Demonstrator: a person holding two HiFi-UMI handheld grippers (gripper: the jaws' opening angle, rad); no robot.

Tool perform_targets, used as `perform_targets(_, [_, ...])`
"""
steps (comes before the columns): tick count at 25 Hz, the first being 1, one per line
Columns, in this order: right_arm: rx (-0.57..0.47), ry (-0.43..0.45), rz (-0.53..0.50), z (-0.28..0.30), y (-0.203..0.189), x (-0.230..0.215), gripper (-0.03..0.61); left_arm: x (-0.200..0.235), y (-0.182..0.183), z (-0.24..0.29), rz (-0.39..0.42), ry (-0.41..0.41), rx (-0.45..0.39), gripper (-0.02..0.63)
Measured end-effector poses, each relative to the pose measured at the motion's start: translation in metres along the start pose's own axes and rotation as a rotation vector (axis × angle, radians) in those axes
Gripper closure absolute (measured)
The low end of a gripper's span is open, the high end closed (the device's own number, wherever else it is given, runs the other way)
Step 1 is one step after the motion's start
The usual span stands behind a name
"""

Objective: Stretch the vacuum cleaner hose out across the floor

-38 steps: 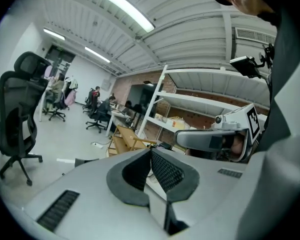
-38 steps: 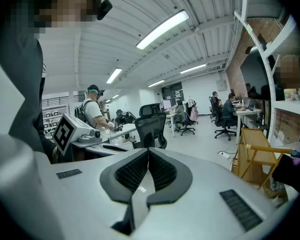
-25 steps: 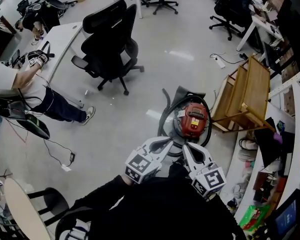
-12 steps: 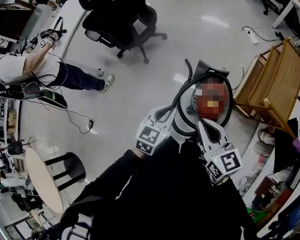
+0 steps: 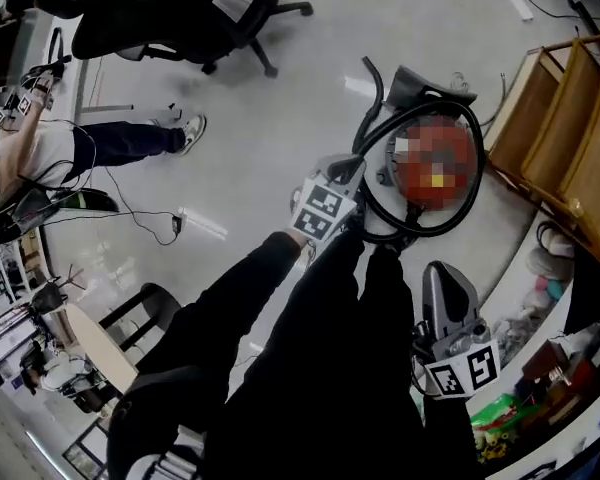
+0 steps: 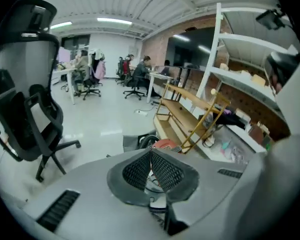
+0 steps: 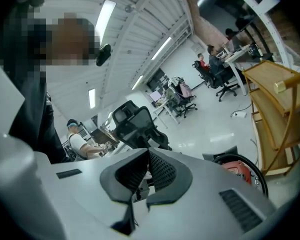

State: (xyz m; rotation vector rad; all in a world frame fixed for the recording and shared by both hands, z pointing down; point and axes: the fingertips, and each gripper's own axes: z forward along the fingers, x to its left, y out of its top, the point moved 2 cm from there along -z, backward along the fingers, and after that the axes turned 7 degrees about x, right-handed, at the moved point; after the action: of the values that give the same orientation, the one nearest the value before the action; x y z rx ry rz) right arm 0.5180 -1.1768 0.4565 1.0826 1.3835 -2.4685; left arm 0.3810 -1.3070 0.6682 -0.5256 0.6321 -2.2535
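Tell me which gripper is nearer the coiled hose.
The left gripper, its tip right by the black hose looped around the red vacuum cleaner; the right gripper sits back beside the person's dark clothing.

The round plastic vacuum cleaner body (image 7: 238,170) is red, and the flexible hose (image 5: 366,193) looped round it is black. The hard-shelled left gripper (image 6: 150,156) and right gripper (image 7: 148,160) are both pale grey. Their pads (image 6: 165,171) are black with a fine mesh pattern. Each carries a cube (image 5: 325,208) of black-and-white square markers. The wooden shelf frame (image 5: 570,118) is honey yellow, the mesh-backed office chair (image 5: 170,8) black, the glossy floor (image 5: 270,128) off-white.
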Motion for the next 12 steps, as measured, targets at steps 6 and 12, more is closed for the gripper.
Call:
perform_targets(6, [0.016, -0.034, 0.114, 0.043, -0.057, -0.044, 0.565, 0.048, -0.049, 0.128, 0.057, -0.022, 0.155, 0.576])
perform_targets(12, [0.082, -0.026, 0.236, 0.076, -0.114, -0.058, 0.565, 0.069, -0.123, 0.223, -0.037, -0.140, 0.345, 0.316])
